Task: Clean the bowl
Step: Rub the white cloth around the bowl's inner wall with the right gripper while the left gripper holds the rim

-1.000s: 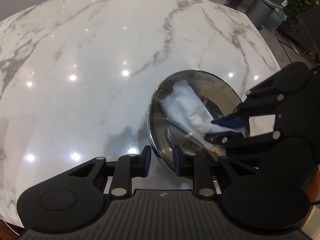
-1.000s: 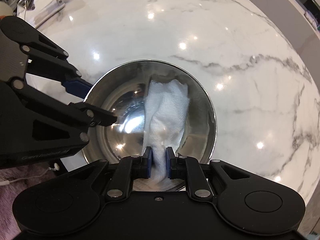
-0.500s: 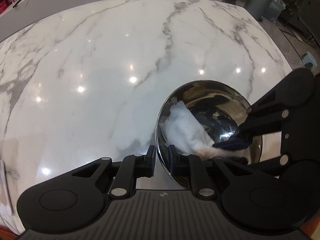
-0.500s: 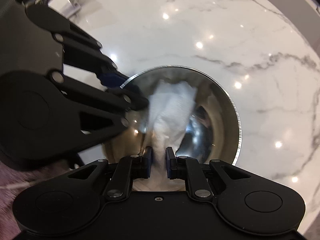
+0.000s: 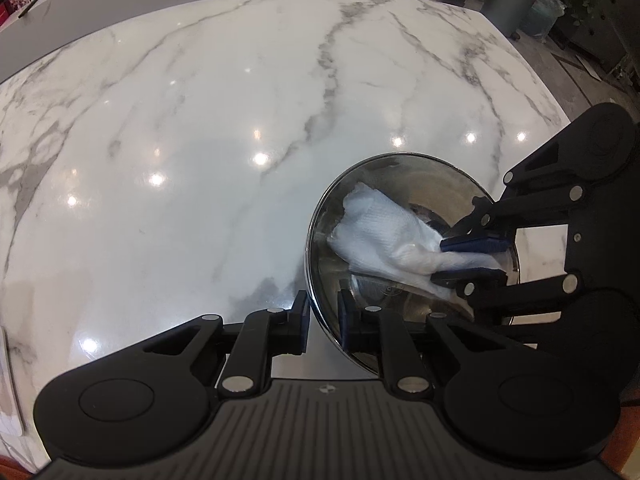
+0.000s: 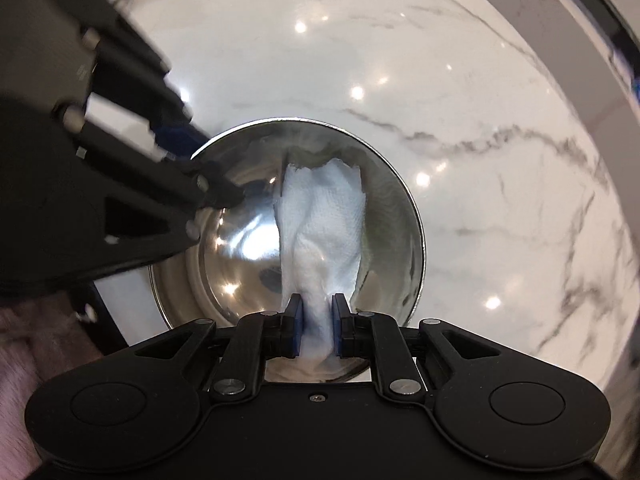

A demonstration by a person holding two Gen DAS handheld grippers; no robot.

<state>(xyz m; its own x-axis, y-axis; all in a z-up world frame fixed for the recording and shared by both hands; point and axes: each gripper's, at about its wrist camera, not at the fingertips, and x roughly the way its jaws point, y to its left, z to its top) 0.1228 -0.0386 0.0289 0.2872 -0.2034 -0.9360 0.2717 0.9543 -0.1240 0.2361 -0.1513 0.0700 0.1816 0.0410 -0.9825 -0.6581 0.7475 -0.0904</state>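
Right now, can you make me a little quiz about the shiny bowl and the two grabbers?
1. True or false: the white paper towel lies inside the metal bowl.
2. Which gripper pinches the paper towel?
A. left gripper
B. right gripper
C. neither
3. Fill the gap: the left gripper is clamped on the bowl's ____.

Key:
1. true
2. B
3. rim; one pad sits outside the wall and one inside, on the marble table.
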